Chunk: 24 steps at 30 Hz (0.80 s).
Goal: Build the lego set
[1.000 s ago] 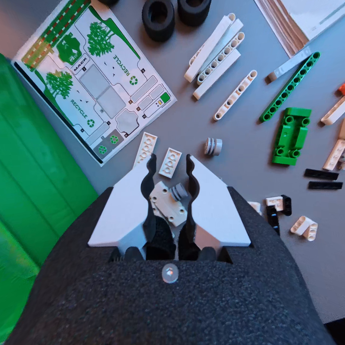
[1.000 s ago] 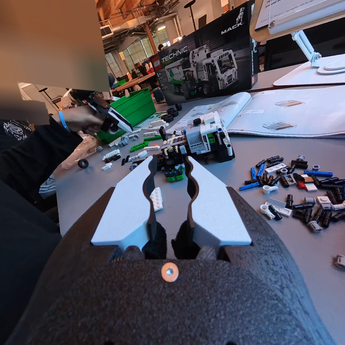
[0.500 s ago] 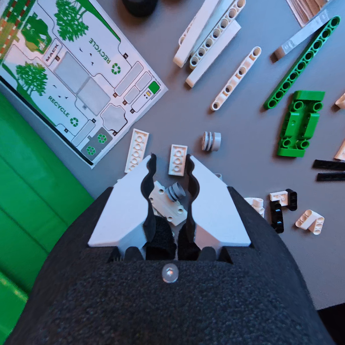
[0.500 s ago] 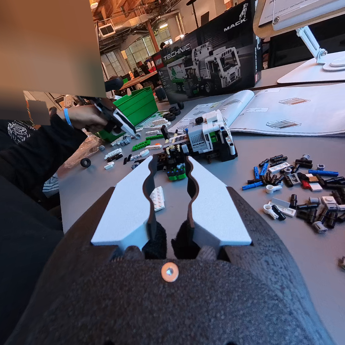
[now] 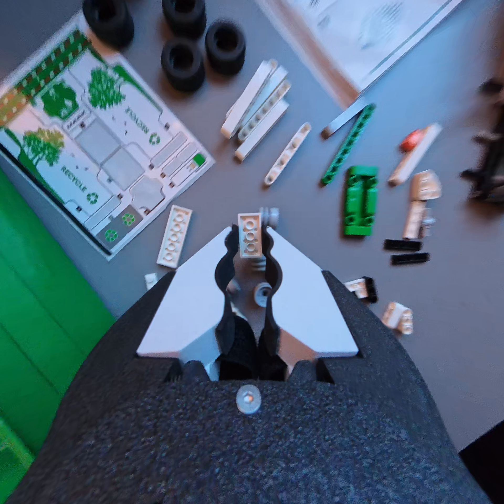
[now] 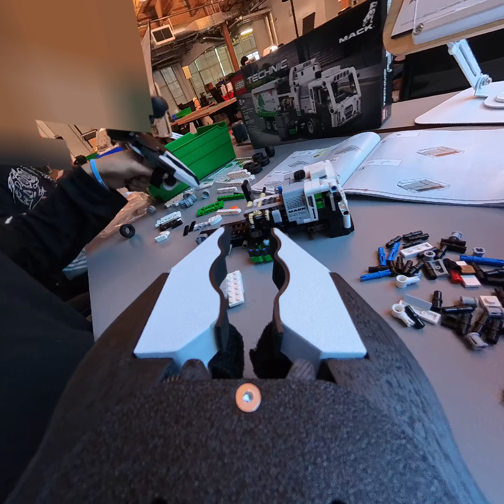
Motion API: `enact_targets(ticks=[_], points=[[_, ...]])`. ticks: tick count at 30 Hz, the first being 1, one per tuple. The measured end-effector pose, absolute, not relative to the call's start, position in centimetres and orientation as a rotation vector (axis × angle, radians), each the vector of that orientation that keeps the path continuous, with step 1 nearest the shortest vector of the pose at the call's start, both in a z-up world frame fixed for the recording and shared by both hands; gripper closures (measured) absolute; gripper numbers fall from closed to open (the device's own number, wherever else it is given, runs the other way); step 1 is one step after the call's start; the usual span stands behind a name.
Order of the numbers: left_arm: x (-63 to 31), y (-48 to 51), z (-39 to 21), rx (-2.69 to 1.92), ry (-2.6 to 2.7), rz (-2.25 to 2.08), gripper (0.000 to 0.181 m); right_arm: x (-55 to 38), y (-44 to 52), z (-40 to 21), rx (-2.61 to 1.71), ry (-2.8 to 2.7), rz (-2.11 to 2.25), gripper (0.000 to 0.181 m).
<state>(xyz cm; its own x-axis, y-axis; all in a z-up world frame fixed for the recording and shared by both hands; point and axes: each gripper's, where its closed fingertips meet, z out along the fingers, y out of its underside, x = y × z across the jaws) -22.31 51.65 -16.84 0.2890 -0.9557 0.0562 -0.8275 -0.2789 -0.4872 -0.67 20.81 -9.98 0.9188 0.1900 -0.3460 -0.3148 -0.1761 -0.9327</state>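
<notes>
In the left wrist view my left gripper (image 5: 248, 231) is shut on a small white plate (image 5: 249, 237), which it holds by its long sides between the fingertips above the grey table (image 5: 409, 354). A longer white plate (image 5: 174, 240) lies to its left. A grey round piece (image 5: 263, 293) lies below, between the fingers. In the right wrist view my right gripper (image 6: 248, 234) is open and empty, low over the table just short of the partly built white truck (image 6: 305, 207). A white plate (image 6: 235, 286) lies on the table between its fingers. The left gripper (image 6: 174, 169) shows at far left, held by a hand.
A sticker sheet (image 5: 101, 152), black tyres (image 5: 182, 65), white beams (image 5: 259, 109), a green beam (image 5: 349, 144) and a green block (image 5: 360, 201) lie ahead of the left gripper, with a green bin (image 5: 35, 300) on the left. An open booklet (image 6: 409, 163), the set's box (image 6: 313, 90) and a pile of pins (image 6: 436, 272) are near the right gripper. Some 40 centimetres of space lies between my two pairs of fingers. My left gripper's tips are some 8 centimetres from the green block (image 5: 360, 201).
My left gripper moved forward onto the small white plate, closed on it and rose from the table, so more of the table shows. The right gripper barely moved.
</notes>
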Motion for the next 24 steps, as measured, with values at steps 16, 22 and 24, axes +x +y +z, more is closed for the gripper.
enact_targets(ticks=[16,22,24], points=[[-17.2,29.3,0.6,-1.070,1.034,-2.100,0.167,-17.1,26.9,-3.1,-1.642,-0.480,0.755,0.150],[-19.1,27.4,1.7,-0.904,1.025,-2.155,0.167,-20.3,26.3,-1.2,-1.700,-0.612,0.985,0.148],[-19.3,27.3,1.7,-0.891,1.030,-2.144,0.166,-20.8,26.3,-0.5,-1.690,-0.633,0.973,0.156]])
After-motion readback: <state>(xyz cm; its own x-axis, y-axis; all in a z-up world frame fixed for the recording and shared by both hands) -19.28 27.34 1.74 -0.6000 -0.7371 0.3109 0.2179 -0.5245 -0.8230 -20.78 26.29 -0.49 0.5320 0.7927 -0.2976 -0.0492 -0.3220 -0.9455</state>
